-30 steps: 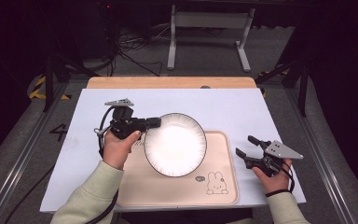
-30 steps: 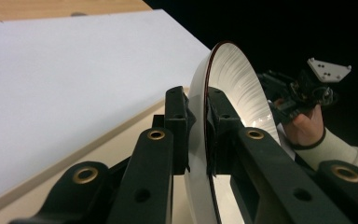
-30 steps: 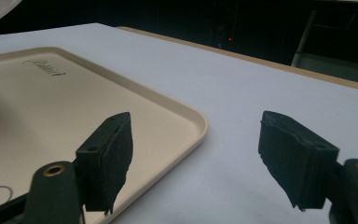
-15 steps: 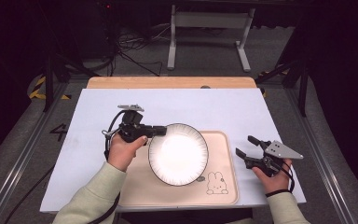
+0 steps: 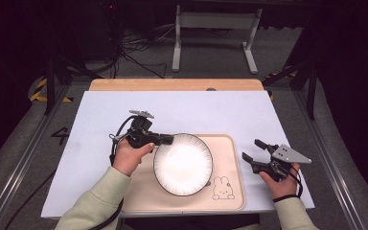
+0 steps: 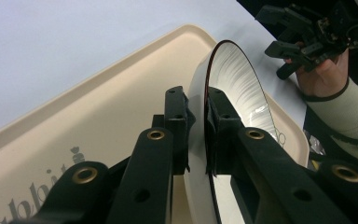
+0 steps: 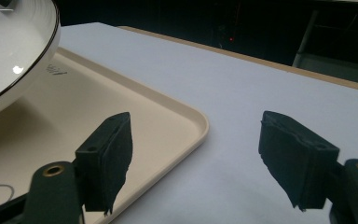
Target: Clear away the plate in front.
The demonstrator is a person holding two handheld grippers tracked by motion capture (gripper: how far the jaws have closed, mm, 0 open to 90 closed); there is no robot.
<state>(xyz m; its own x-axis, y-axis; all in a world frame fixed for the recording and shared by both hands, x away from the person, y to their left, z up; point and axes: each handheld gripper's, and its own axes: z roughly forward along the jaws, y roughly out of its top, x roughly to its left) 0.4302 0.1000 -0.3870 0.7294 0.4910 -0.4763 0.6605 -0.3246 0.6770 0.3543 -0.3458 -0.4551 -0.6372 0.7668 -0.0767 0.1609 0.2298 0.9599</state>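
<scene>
Clearly the left gripper [image 5: 168, 139] pinches the white plate [image 5: 183, 164] by its rim, jaws pressed onto both faces at the plate's ten o'clock edge; in the left gripper view the plate [image 6: 235, 88] stands tilted between them. It sits over the beige tray [image 5: 230, 191], which bears a rabbit drawing [image 5: 223, 188] at five o'clock. At three o'clock, off the tray, the right gripper [image 5: 255, 150] rests spread wide, holding nothing. A pale sheet [image 5: 196, 110] covers the wooden table [image 5: 172, 84]; dark floor lies beyond.
</scene>
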